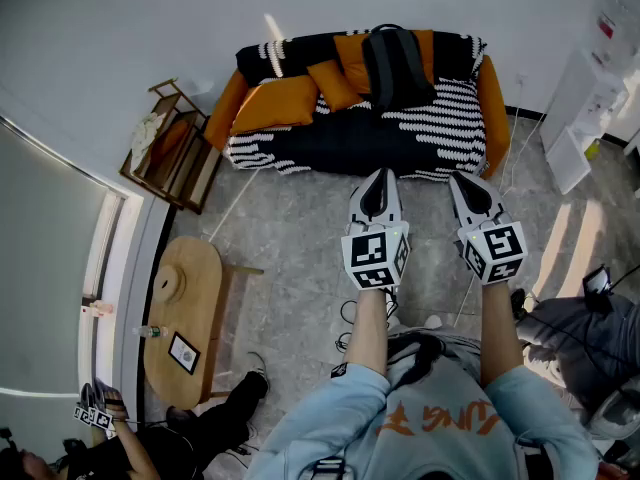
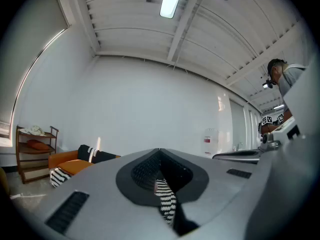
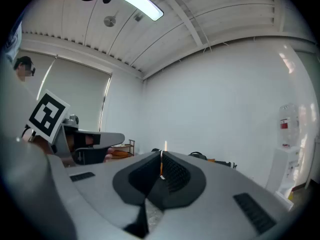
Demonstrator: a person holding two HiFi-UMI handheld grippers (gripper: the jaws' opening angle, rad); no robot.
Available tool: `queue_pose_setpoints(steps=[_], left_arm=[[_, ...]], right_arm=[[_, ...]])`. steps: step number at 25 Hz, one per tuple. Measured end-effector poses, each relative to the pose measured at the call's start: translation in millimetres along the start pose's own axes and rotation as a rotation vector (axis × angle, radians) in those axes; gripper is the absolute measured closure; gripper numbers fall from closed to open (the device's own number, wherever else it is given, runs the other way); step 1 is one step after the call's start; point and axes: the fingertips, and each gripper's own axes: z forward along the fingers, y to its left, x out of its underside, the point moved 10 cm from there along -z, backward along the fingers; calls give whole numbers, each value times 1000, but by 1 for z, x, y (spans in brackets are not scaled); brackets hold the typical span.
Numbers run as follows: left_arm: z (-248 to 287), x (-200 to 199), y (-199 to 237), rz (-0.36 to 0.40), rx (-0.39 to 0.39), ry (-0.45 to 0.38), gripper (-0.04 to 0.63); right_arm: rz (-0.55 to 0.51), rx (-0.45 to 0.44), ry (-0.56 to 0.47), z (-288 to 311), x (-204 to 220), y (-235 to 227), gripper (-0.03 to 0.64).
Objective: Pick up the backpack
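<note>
A dark backpack (image 1: pixel 395 63) leans upright against the back of an orange sofa (image 1: pixel 290 103), on a black-and-white striped blanket. In the head view both grippers are held level over the grey floor, short of the sofa's front edge. My left gripper (image 1: pixel 380 176) is shut with nothing in it, and my right gripper (image 1: pixel 463 178) beside it is shut and empty too. In the left gripper view the jaws (image 2: pixel 159 151) meet, with the sofa's end (image 2: pixel 75 164) low at the left. The right gripper view shows closed jaws (image 3: pixel 161 154) and a small dark hump (image 3: pixel 198 155) far off, probably the backpack.
A wooden shelf rack (image 1: pixel 170 148) stands left of the sofa. An oval wooden table (image 1: pixel 185 313) with a small bottle and a card sits at the left. White shelving (image 1: pixel 590 98) is at the right wall. A seated person (image 1: pixel 150 448) is at lower left, a grey bag (image 1: pixel 580 328) at right.
</note>
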Motion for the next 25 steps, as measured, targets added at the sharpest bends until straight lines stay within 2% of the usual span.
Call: queue_pose_setpoints(steps=[10,14,25], left_arm=[[12,1,-1,57,3,15,574],[19,3,5,67,5,22,574],[43,0,51,79,18,36,574]], right_arm=[[8,14,-4,6,-4,-11,588],[46,41,-24,14,-3,-16,588],[44,71,-12,60,-8,-7,588]])
